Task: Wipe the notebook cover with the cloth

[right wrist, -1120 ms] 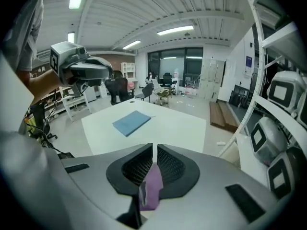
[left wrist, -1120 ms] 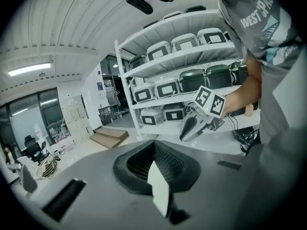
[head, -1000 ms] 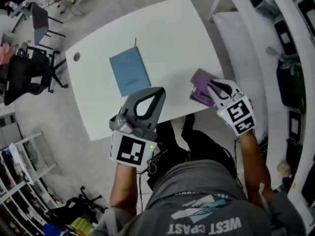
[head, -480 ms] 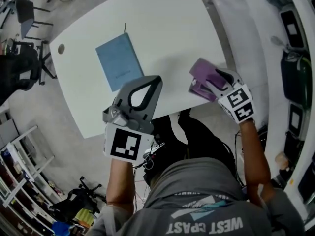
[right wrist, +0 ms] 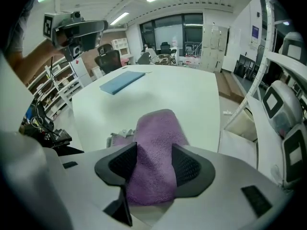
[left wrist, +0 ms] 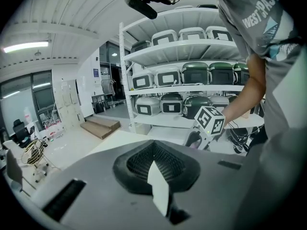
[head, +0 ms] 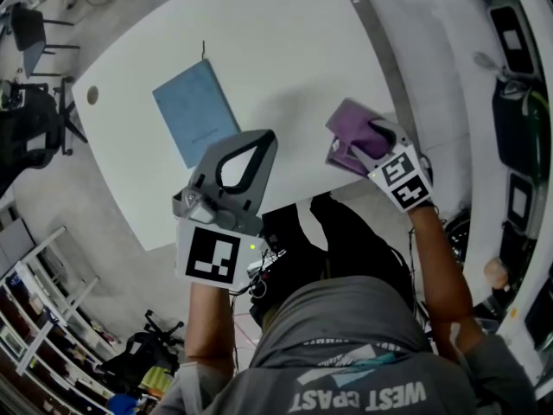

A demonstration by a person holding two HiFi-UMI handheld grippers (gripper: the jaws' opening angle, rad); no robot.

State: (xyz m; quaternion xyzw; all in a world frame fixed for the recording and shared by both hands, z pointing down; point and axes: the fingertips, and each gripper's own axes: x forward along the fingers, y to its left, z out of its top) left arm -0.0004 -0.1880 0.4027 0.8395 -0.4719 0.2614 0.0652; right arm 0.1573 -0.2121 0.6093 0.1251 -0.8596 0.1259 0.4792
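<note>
White tabletop point(head: 285, 50) filled the upper half of the head view, with shelving and chairs around it. The blue notebook point(head: 194, 112) lay flat on it, left of centre, well apart from both grippers. The purple cloth point(head: 347, 126) sat bunched at the table's lower right edge. The right gripper point(right wrist: 154, 164) had its jaws spread wide, having just been opening, with the cloth lying between them. The left gripper point(head: 266, 138) hovered over the table's lower edge, just below the notebook, jaws together and empty.
</note>
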